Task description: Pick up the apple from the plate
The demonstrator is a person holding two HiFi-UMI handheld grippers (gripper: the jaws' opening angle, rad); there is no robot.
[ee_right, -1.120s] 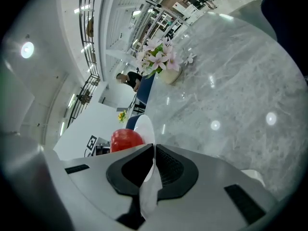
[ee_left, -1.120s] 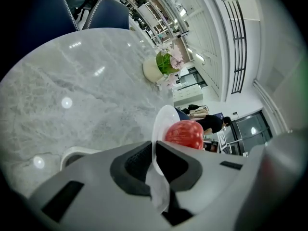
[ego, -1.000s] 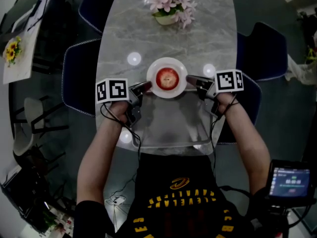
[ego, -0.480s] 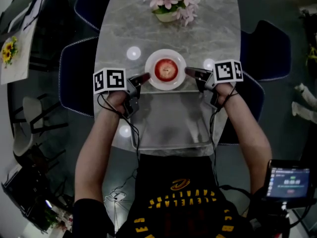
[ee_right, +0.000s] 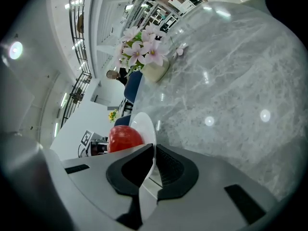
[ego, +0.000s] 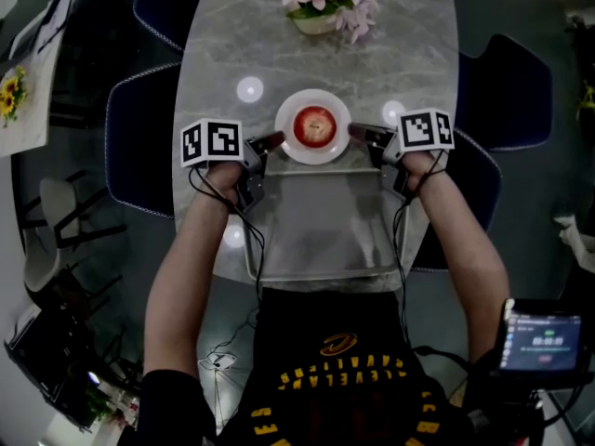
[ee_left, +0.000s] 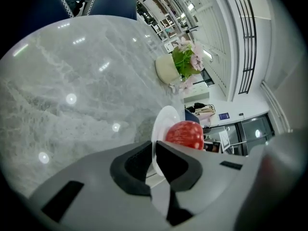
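A red apple (ego: 314, 125) lies on a small white plate (ego: 330, 148) on the grey marble table (ego: 316, 226). My left gripper (ego: 276, 140) is at the plate's left rim and my right gripper (ego: 354, 132) at its right rim. In the left gripper view the plate (ee_left: 162, 121) stands edge-on with its rim pinched between the shut jaws of the left gripper (ee_left: 154, 149), and the apple (ee_left: 186, 134) sits just beyond. In the right gripper view the right gripper (ee_right: 153, 154) is likewise shut on the rim of the plate (ee_right: 145, 125), next to the apple (ee_right: 124, 137).
A pot of pink flowers (ego: 325, 3) stands at the far end of the table. Dark blue chairs (ego: 139, 137) flank the table on both sides, one (ego: 502, 91) at the right. A small screen device (ego: 544, 337) is at the lower right.
Both grippers and the plate between them sit slightly farther from me, closer to the flower pot. The grip on the rim looks the same.
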